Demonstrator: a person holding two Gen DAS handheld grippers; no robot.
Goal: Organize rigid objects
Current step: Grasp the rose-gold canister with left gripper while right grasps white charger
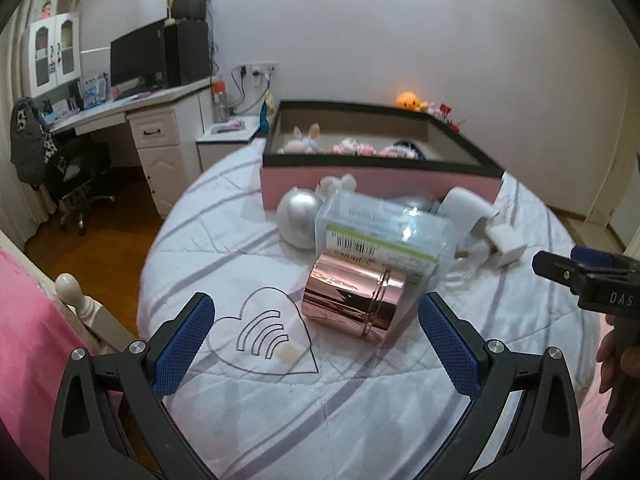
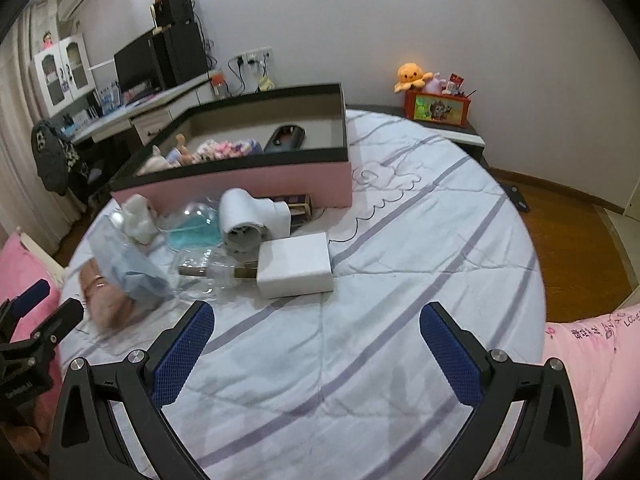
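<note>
A rose-gold tin (image 1: 352,304) lies on its side on the white striped bedspread (image 1: 248,264), just ahead of my open left gripper (image 1: 316,320). Behind it sit a clear plastic box (image 1: 380,232) with a barcode label, a pearly white round object (image 1: 300,212) and a white box (image 1: 506,242). A pink storage box (image 1: 376,188) with a black rim holds soft toys. My right gripper (image 2: 316,320) is open over bare bedspread (image 2: 360,360), short of the white box (image 2: 294,266), a white cylinder (image 2: 248,216) and clear packaging (image 2: 192,232). The tin (image 2: 104,296) shows blurred at left.
The other gripper (image 1: 588,280) and a hand (image 1: 612,356) show at the right edge of the left wrist view. A desk (image 1: 132,108) with a monitor, an office chair (image 1: 76,176) and wooden floor (image 1: 108,248) lie left. A nightstand (image 2: 460,130) carries an orange plush and a red box. Pink bedding (image 2: 588,364) lies right.
</note>
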